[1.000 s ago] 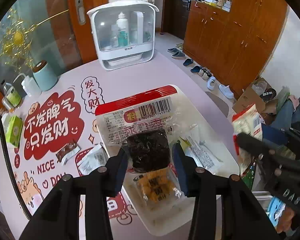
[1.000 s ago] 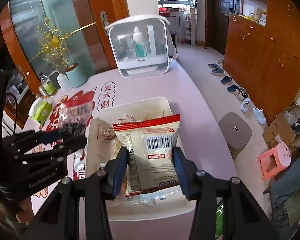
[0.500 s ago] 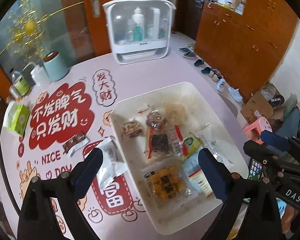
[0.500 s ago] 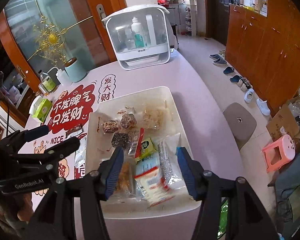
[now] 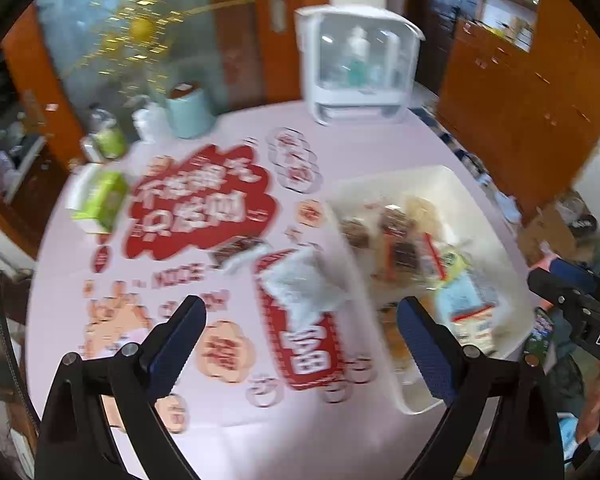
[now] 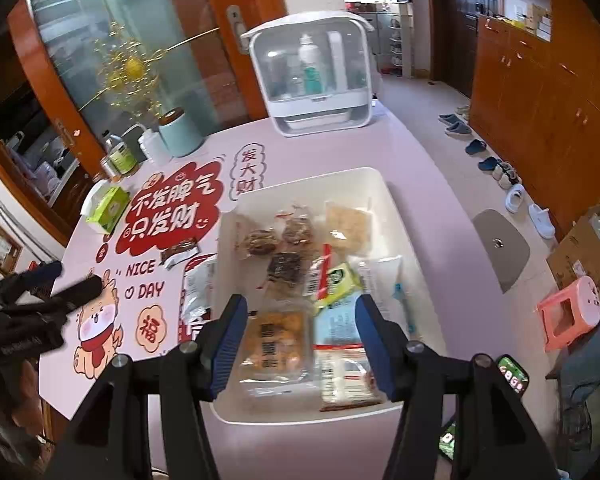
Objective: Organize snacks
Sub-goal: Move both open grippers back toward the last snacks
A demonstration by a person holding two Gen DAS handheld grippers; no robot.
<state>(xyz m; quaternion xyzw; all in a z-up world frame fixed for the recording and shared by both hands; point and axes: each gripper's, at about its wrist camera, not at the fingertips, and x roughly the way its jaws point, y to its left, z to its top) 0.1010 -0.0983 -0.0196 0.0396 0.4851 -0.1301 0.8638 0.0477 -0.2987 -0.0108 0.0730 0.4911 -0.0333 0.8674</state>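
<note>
Snack packets [image 6: 188, 254] lie beside the white tray [image 6: 392, 216]; both claws, left [image 5: 300, 344] and right [image 6: 300, 340], gape empty.

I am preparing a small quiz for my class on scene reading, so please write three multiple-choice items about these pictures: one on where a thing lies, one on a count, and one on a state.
1. Where does the silvery packet lie?
A. Inside the white tray
B. On the table, beside the tray
C. On the floor

2. How many packets lie on the table outside the tray?
A. None
B. Two
C. Five

3. How do the jaws of the left gripper stand?
A. Shut on a packet
B. Shut, empty
C. Wide open, empty

Key:
1 B: it rests on the printed table cover next to the tray's left wall.
2 B: only the silvery packet and a brown packet are there.
3 C: the jaws have just been opening, and nothing is between them.
</note>
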